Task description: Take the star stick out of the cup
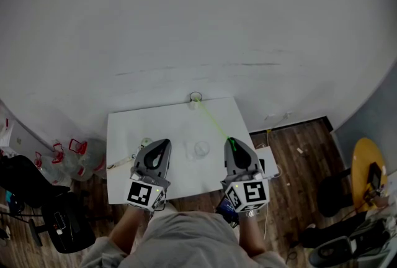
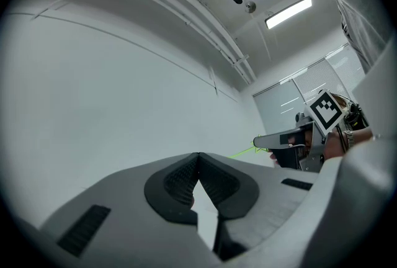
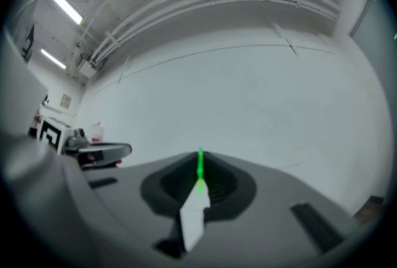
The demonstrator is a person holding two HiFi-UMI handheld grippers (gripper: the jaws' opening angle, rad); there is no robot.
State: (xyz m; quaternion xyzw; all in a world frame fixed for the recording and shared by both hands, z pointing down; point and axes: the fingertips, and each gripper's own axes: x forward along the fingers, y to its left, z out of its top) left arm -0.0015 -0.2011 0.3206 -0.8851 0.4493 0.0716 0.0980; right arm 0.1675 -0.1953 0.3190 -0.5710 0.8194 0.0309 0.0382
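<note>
Nearest the camera in the head view is the person's grey top (image 1: 186, 239), with both forearms reaching forward over the near edge of a white table (image 1: 124, 127). The left gripper (image 1: 164, 144) sits over the table's near left part. In the left gripper view (image 2: 198, 159) its dark ribbed pads are pressed together at the tips with nothing between them. The right gripper (image 1: 231, 142) sits level with it on the right. In its own view (image 3: 200, 160) the jaws pinch the thin green star stick (image 3: 200, 174), which runs out past the tips toward the pale wall. From above, the star stick (image 1: 214, 122) slants away and to the left from those jaws toward the table's far edge. It ends there in a small ring-like shape (image 1: 196, 97), too small to make out. On the tabletop between the two grippers lies a faint clear round form that looks like the cup (image 1: 201, 149). The stick passes to its right and is not in it. A few small items lie on the table's left part and I cannot identify them. Beside the table on the left stand clear jugs with red handles (image 1: 68, 158) and a black chair (image 1: 59, 220). On the right are a dark wooden floor (image 1: 291, 149) and a yellow round top (image 1: 365, 164). Beyond everything rises a plain white wall (image 1: 198, 18).
</note>
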